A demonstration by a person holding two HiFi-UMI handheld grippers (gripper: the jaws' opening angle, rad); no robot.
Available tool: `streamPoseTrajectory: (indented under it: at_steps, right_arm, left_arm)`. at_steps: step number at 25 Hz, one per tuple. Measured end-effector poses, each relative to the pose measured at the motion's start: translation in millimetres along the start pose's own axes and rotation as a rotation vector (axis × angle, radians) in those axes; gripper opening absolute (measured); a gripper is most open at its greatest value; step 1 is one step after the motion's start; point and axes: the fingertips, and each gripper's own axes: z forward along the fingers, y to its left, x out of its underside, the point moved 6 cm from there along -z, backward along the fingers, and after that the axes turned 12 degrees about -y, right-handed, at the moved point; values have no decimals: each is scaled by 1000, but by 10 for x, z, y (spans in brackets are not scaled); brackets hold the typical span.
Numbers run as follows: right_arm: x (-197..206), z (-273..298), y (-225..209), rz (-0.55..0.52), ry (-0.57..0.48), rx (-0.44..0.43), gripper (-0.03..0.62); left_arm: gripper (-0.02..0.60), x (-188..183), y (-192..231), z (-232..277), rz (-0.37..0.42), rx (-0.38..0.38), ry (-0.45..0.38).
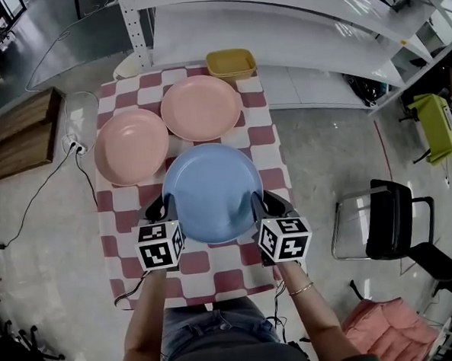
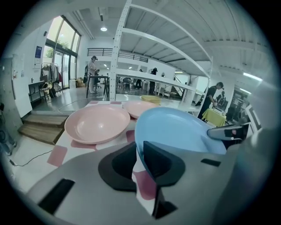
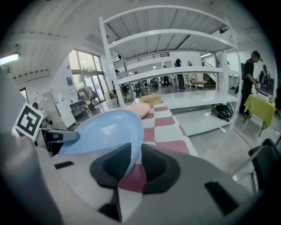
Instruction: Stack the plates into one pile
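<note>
A blue plate [image 1: 211,188] hangs just above the near half of the checkered table [image 1: 217,279], held by its two side rims. My left gripper [image 1: 165,208] is shut on its left rim, and in the left gripper view the rim of the blue plate [image 2: 175,129] runs between the jaws of the left gripper [image 2: 139,158]. My right gripper [image 1: 260,206] is shut on the right rim; the blue plate [image 3: 105,132] sits between the jaws of the right gripper [image 3: 138,162]. Two pink plates lie on the table beyond: one at the left [image 1: 131,146] and one farther back [image 1: 201,107].
A yellow tray [image 1: 231,63] sits at the table's far edge. White shelving [image 1: 278,28] stands behind the table. A black chair [image 1: 389,219] and a pink seat [image 1: 388,326] are on the floor to the right, and a wooden platform [image 1: 17,135] lies to the left.
</note>
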Motion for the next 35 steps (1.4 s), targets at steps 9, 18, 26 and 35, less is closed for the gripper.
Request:
streamPoseTrajectory:
  at_steps: [9, 18, 26, 35]
  right_arm:
    - [-57, 366, 716, -25, 17, -99, 77]
    - [-74, 822, 1477, -47, 33, -127, 77]
    - [-147, 1228, 1961, -54, 25, -120, 77]
    - [-325, 1726, 2098, -49, 13, -58, 77]
  left_arm:
    - [55, -102, 749, -249, -38, -89, -20]
    - [54, -147, 1594, -355, -70, -139, -39]
    - [52, -291, 2205, -268, -74, -143, -60]
    - [49, -562, 2576, 198, -70, -114, -85]
